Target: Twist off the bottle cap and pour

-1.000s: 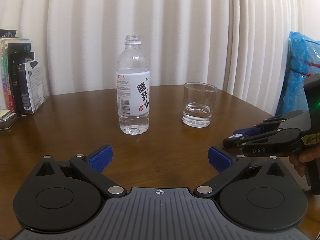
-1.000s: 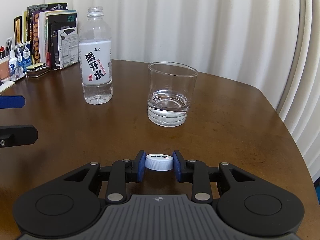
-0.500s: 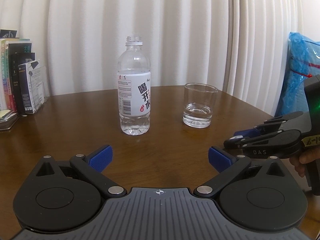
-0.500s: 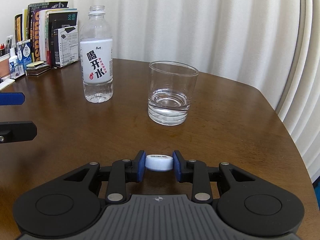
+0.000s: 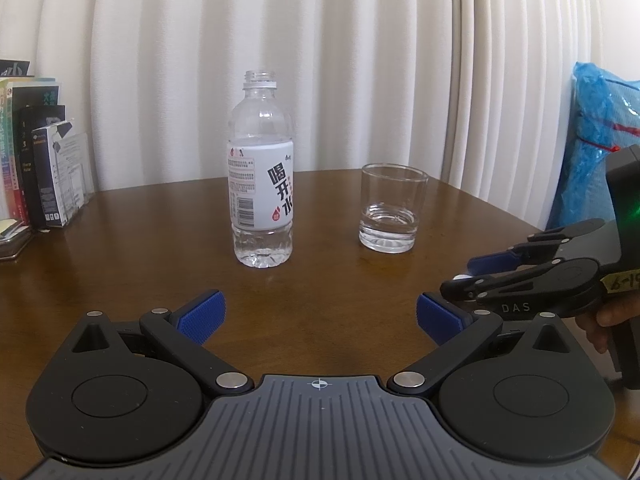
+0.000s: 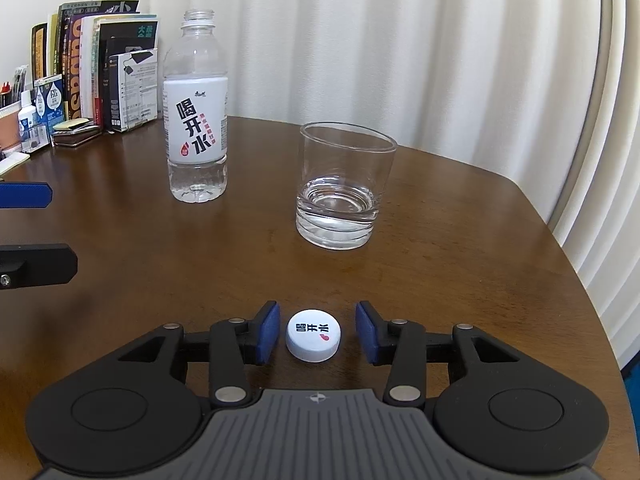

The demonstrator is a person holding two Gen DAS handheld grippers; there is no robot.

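Note:
An uncapped clear bottle (image 5: 262,188) with a white label stands upright on the brown table; it also shows in the right wrist view (image 6: 197,112). A glass (image 5: 392,214) with a little water stands to its right, also seen in the right wrist view (image 6: 345,186). The white cap (image 6: 313,335) lies on the table between the parted fingers of my right gripper (image 6: 316,332), which is open and does not touch it. My left gripper (image 5: 318,314) is open and empty, well short of the bottle. The right gripper (image 5: 520,268) shows at the right of the left wrist view.
Books and boxes (image 6: 100,72) stand at the table's back left, with small items (image 6: 36,120) beside them. A white curtain hangs behind. A blue plastic bag (image 5: 600,152) is beyond the table's right edge (image 6: 560,240). My left gripper's finger (image 6: 24,196) shows at the left.
My right gripper has opened and let go of the cap, which now lies flat on the table. The left gripper has barely moved.

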